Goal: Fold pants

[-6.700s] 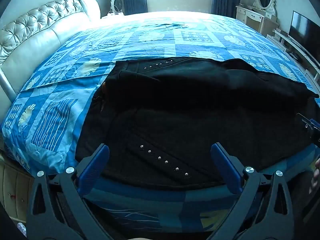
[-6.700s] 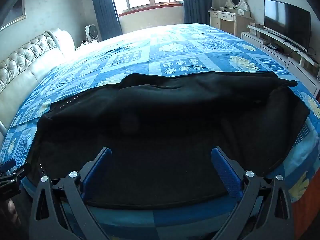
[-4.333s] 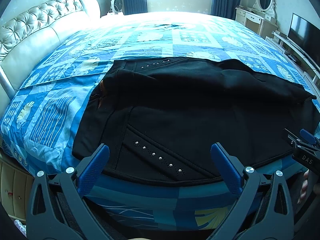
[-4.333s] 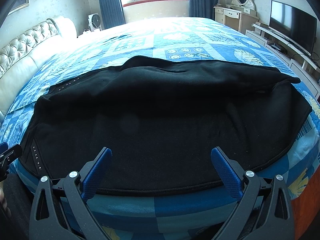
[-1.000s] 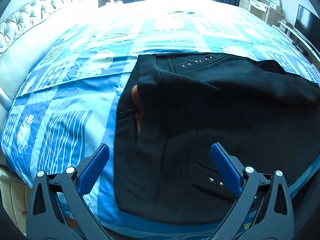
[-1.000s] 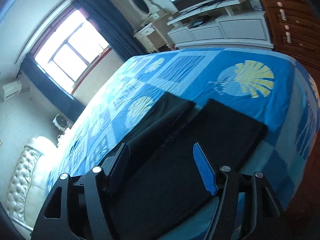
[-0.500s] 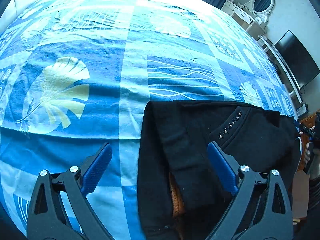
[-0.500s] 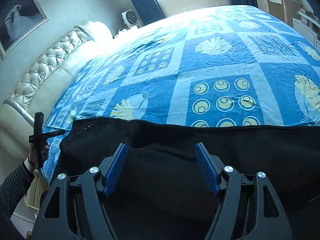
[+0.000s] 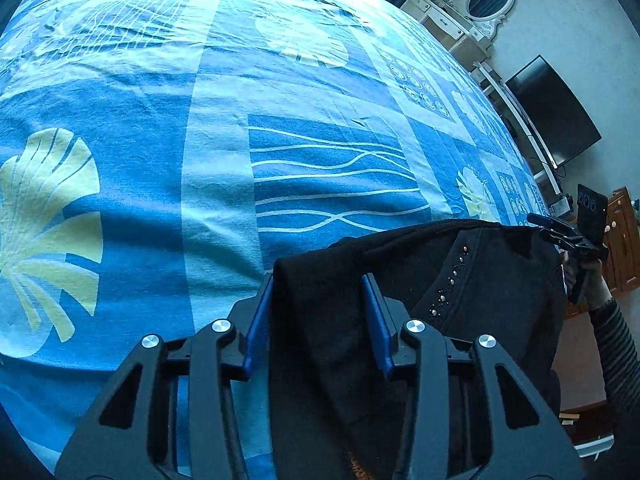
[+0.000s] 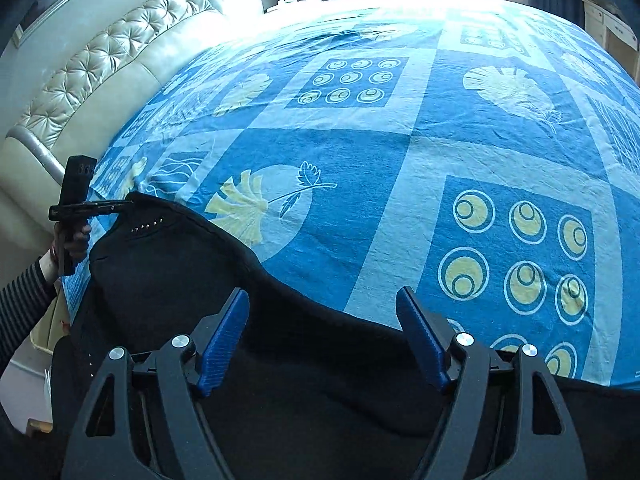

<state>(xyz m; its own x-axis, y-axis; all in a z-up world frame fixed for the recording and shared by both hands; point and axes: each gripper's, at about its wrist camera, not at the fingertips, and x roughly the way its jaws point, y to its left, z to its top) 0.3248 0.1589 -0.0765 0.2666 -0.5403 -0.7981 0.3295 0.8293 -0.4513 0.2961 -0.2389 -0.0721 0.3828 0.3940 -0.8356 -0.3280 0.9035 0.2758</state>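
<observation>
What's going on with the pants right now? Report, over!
Left gripper closing on the pants' waistband corner. Right gripper opening, poised above the far edge, nothing pinched. Bedspread beyond shows nothing in the way.

No readable text, labels or nos. anywhere in either view.

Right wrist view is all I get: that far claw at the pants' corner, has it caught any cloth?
Observer: Yes. The left wrist view shows a fold of the black pants between the left claw's pads, jaws closing on it.
Operator: Who holds my claw?
Observer: A hand in a striped sleeve holds the right claw, its jaws opening with nothing pinched.
Operator: Anything behind it?
Observer: A dark TV against the wall.
</observation>
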